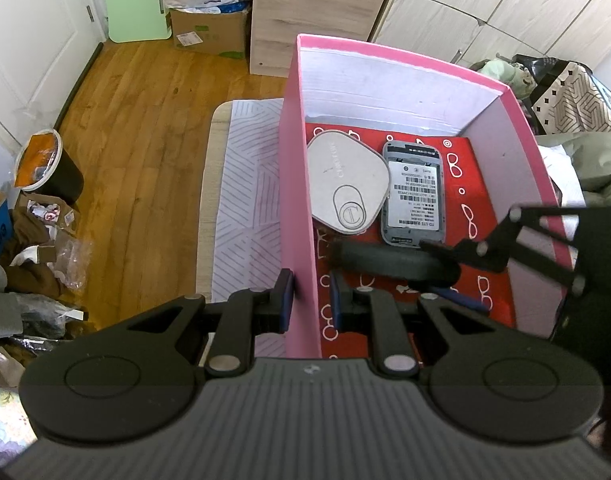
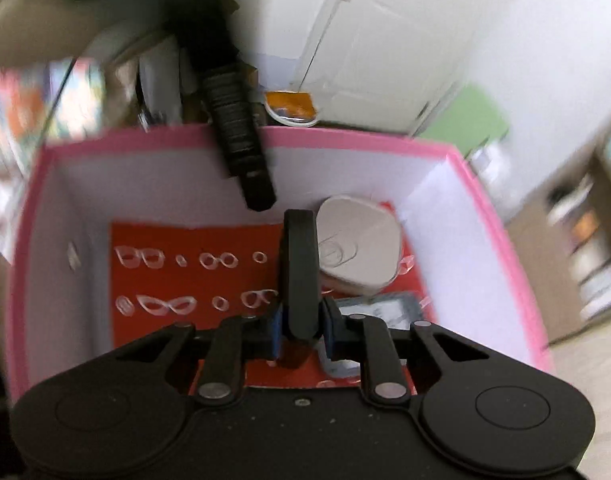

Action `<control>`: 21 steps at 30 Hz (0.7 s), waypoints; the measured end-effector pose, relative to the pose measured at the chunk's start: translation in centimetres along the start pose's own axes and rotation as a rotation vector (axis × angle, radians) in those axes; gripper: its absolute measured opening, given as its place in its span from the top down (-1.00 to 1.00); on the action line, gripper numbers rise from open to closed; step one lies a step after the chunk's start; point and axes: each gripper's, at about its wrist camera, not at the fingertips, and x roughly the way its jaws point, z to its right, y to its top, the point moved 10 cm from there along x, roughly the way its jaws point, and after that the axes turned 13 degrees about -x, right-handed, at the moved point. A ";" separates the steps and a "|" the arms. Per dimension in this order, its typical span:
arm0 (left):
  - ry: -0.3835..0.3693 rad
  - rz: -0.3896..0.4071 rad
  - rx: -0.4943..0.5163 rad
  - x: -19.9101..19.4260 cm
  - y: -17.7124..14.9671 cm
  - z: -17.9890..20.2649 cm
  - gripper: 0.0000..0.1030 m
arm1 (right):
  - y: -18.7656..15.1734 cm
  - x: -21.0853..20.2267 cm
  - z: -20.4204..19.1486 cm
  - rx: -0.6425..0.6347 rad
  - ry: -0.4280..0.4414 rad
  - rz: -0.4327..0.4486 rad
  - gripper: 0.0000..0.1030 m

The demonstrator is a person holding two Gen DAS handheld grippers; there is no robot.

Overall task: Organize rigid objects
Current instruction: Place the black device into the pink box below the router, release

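The left gripper [image 1: 311, 306] is matte black plastic: two large rounded housings, each embossed with a shallow circle, flank a grey ribbed centre panel bearing a small pale mark. Black linkage bars pivot on round silver pins, and triangular cut-outs pierce the outer arms. Its fingertips [image 1: 286, 300] carry dark blue pads. The right gripper [image 2: 301, 330] has the same build (black housings with embossed circles, silver pins, blue pads), with fine pale specks dusting its dark centre panel and one small screw near the panel's far edge.
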 end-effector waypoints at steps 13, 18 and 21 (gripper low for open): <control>0.005 0.001 0.001 0.0 -0.1 0.0 0.69 | -1.3 -2.5 2.7 0.436 0.280 0.136 -0.05; 0.004 0.001 0.000 0.0 -0.1 0.0 0.69 | -4.7 -5.7 6.0 0.721 0.259 0.252 -0.05; 0.001 0.001 -0.004 0.0 0.0 0.0 0.69 | -8.1 -8.1 6.7 0.835 0.181 0.261 -0.06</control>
